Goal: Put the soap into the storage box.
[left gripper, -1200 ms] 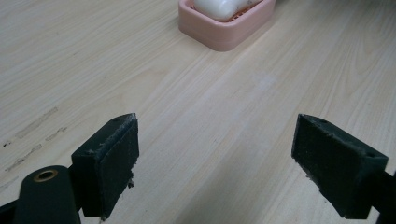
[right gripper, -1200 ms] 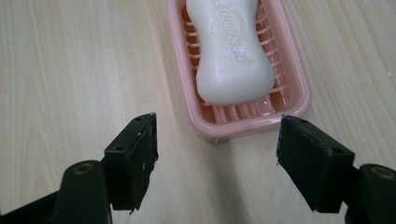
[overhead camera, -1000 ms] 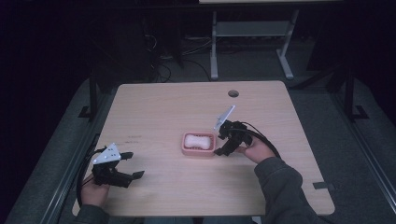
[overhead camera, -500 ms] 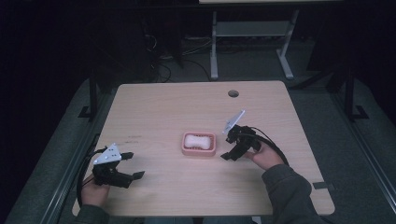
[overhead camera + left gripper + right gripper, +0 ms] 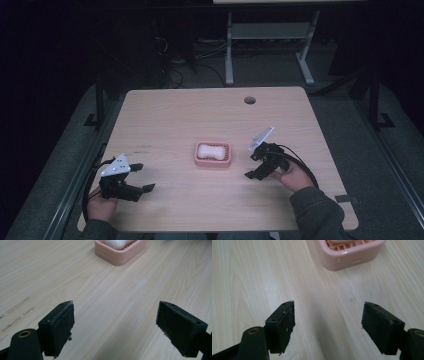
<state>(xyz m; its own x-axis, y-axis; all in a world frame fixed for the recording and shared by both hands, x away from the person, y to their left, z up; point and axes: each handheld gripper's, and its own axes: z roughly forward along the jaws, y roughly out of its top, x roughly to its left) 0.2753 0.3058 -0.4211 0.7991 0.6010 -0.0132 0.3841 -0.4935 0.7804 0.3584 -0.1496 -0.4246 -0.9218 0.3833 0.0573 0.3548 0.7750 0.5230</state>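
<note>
The left gripper [image 5: 142,177] rests low, left of the pink soap dish [image 5: 213,154] mid-desk, fingers spread, nothing between. The right gripper [image 5: 252,165] has pulled back right of the dish, its fingers just opened, empty.

Pink soap dish [image 5: 213,161], white soap [image 5: 210,150], pale woodgrain table [image 5: 200,115]

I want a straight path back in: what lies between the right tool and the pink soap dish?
Nothing but bare table. In the right gripper view, plain wood runs from the open right tool up to the pink soap dish.
</note>
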